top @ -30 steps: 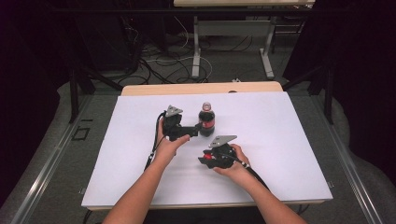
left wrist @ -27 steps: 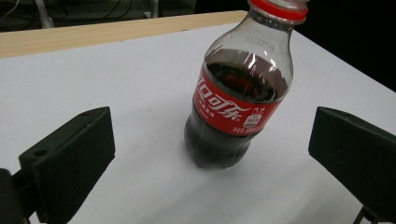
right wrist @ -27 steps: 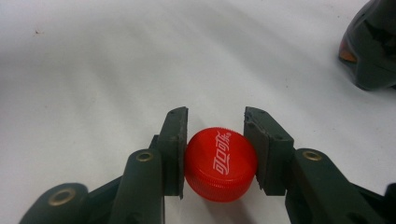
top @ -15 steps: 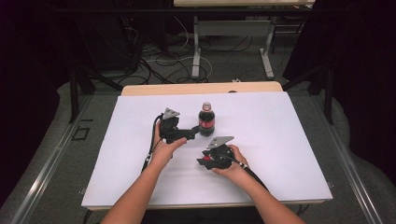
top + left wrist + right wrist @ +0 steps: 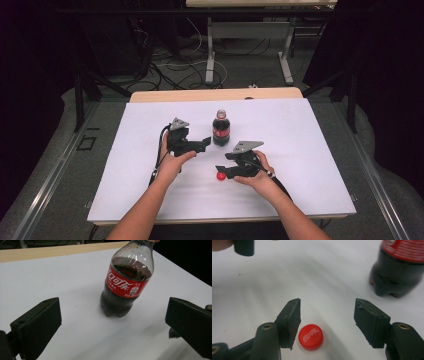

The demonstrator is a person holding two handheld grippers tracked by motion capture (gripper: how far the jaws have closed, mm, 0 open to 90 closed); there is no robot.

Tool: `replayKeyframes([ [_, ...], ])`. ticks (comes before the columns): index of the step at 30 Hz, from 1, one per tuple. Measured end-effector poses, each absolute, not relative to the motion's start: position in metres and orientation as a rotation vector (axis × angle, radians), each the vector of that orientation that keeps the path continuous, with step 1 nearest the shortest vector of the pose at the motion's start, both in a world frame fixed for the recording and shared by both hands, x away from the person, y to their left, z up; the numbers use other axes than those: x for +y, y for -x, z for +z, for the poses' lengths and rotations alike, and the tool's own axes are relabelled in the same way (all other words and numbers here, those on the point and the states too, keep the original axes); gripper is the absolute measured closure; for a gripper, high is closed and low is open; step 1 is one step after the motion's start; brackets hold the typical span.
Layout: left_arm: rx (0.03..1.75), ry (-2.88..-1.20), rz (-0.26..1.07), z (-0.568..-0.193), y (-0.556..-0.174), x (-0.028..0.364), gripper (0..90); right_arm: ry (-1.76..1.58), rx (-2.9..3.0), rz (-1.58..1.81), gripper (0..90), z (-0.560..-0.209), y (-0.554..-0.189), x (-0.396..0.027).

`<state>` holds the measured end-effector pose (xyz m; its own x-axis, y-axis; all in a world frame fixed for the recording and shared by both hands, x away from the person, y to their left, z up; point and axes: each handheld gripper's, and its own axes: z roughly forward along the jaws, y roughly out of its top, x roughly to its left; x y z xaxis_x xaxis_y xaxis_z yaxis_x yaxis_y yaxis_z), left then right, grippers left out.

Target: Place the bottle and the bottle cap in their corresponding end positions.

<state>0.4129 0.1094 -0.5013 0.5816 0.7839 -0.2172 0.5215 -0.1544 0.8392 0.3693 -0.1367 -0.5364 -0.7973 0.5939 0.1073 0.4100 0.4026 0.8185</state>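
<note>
Red bottle cap [image 5: 311, 337] lies freed mid-worktop [image 5: 310, 150] between the just-opened right tongs [image 5: 220, 173], left tongs [image 5: 205, 142] wide beside the uncapped cola bottle [image 5: 221, 128]; a careless nudge could spill it.

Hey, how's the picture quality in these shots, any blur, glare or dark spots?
High view: table evenly lit, surroundings dark. Left gripper view: bottle sharp, with light glare on the clear neck. Right gripper view: cap fairly sharp between the apart jaws, while the bottle at the top right is soft and blurred.
</note>
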Motion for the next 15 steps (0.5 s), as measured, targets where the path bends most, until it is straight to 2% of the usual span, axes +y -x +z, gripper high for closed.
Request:
replayKeyframes([
  [2,1.066,-1.837,0.334,-0.500,-0.410,0.112,0.6,-0.931,2.428,1.334,35.4,-0.533,-0.370,-0.144],
  [9,1.080,-1.858,0.339,-0.501,-0.399,0.123,0.6,-1.059,2.318,1.312,19.0,-0.522,-0.373,-0.177],
  [15,1.115,-1.865,0.353,-0.503,-0.392,0.137,0.6,-1.169,2.255,1.266,15.3,-0.516,-0.375,-0.203],
])
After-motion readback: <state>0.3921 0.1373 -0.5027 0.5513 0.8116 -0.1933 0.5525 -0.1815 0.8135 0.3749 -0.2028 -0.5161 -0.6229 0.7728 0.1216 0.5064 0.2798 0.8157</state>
